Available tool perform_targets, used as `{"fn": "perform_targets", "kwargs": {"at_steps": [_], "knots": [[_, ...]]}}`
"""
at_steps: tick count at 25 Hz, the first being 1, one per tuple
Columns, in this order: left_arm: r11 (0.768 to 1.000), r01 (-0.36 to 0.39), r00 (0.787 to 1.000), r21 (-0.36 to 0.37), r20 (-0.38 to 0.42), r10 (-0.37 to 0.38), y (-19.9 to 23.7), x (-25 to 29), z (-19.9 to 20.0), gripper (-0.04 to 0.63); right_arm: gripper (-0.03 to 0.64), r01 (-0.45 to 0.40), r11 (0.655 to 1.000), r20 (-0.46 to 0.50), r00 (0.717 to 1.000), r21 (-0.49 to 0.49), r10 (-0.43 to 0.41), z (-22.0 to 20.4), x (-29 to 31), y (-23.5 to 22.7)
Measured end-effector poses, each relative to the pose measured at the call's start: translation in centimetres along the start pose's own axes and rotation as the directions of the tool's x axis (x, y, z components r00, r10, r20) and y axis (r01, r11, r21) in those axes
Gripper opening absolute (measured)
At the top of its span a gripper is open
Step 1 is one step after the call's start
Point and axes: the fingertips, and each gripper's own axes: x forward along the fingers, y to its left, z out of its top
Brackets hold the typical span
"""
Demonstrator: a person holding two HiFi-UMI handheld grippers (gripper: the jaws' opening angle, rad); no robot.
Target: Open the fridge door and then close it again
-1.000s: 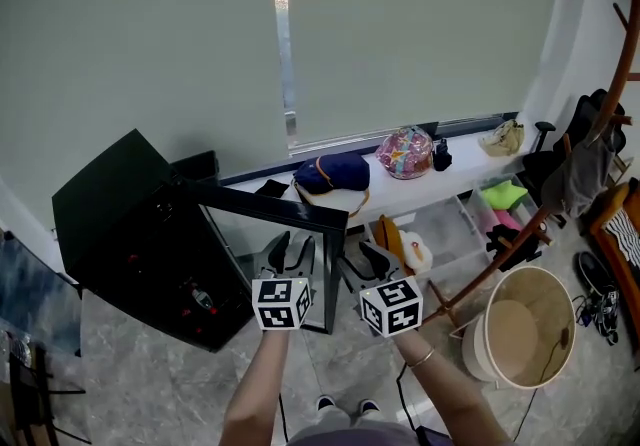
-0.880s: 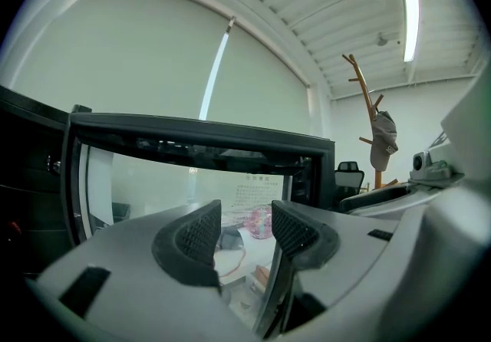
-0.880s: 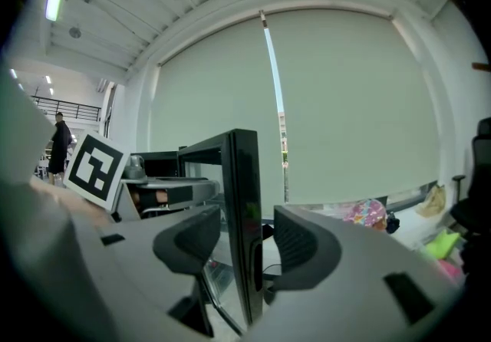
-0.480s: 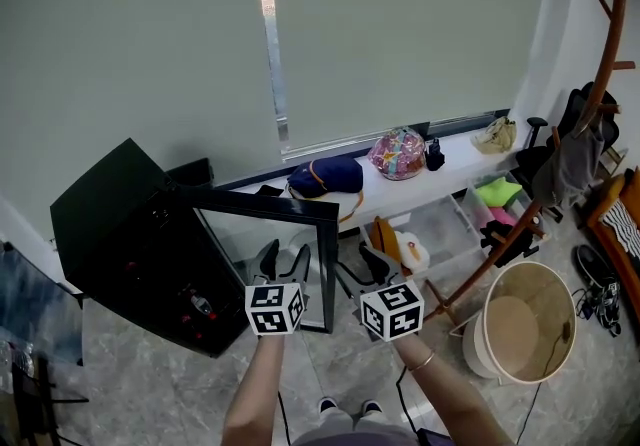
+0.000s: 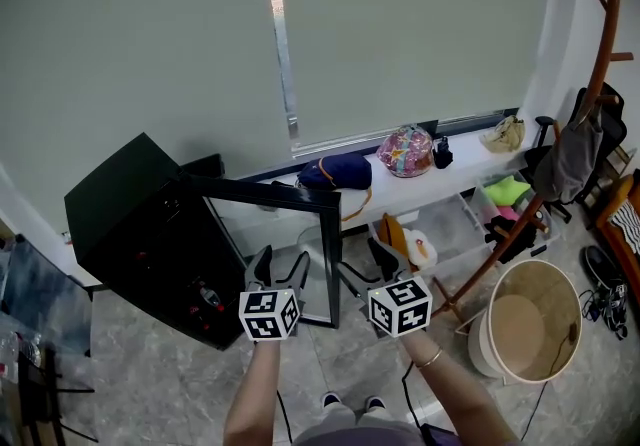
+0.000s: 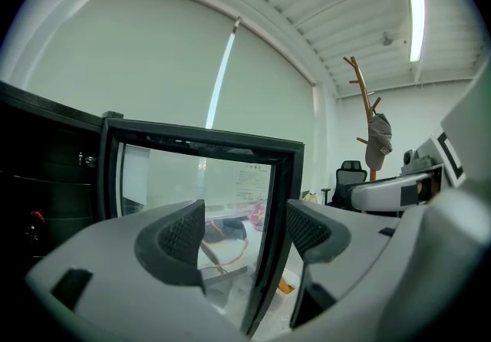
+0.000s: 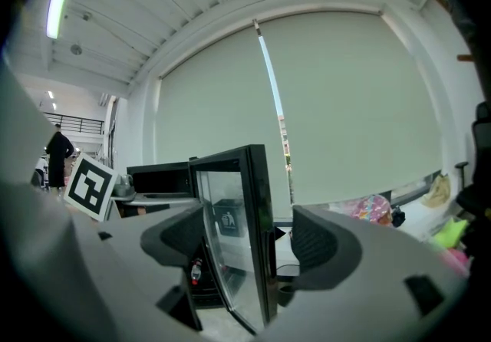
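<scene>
Pale roller blinds (image 5: 400, 34) cover the window over a grey tiled floor (image 5: 180, 384). The black fridge (image 5: 140, 234) stands ahead and to the left of both grippers. Its glass door (image 5: 333, 254) is swung wide open, with the free edge upright just ahead of the gap between the two grippers.

The left gripper (image 5: 283, 264) has just been opening its jaws, and they now stand wide apart. The door's edge shows through the gap beyond them, and the pads (image 6: 184, 233) press on nothing.

The right gripper (image 5: 368, 269) has likewise just been opening. Its jaws are spread and empty, with the same door edge showing past them. Beyond it, to the right, a white ledge (image 5: 450, 179) holds bags.
</scene>
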Motion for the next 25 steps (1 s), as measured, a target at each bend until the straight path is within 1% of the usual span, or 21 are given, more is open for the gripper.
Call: {"fn": "perform_targets", "kwargs": {"at_steps": [6, 13, 19, 25], "knots": [[0.999, -0.035, 0.999, -0.004, 0.016, 0.035, -0.3, -2.2, -0.1, 0.347, 0.382, -0.026, 1.0, 0.004, 1.0, -0.012, 0.026, 0.3, -1.0, -0.3], [0.995, -0.102, 0.994, -0.01, 0.038, 0.102, 0.8, -4.5, 0.4, 0.353, 0.397, -0.078, 0.997, -0.003, 0.997, -0.023, 0.077, 0.3, -0.9, -0.1], [0.986, -0.169, 0.985, -0.019, 0.039, 0.169, 1.8, -6.2, 0.1, 0.354, 0.4, -0.134, 0.99, -0.015, 0.991, -0.034, 0.133, 0.1, 0.5, 0.2], [0.973, -0.227, 0.974, -0.028, 0.02, 0.228, 3.2, -7.7, -1.0, 0.354, 0.4, -0.173, 0.984, -0.027, 0.985, -0.042, 0.172, 0.1, 3.0, 0.1]]}}
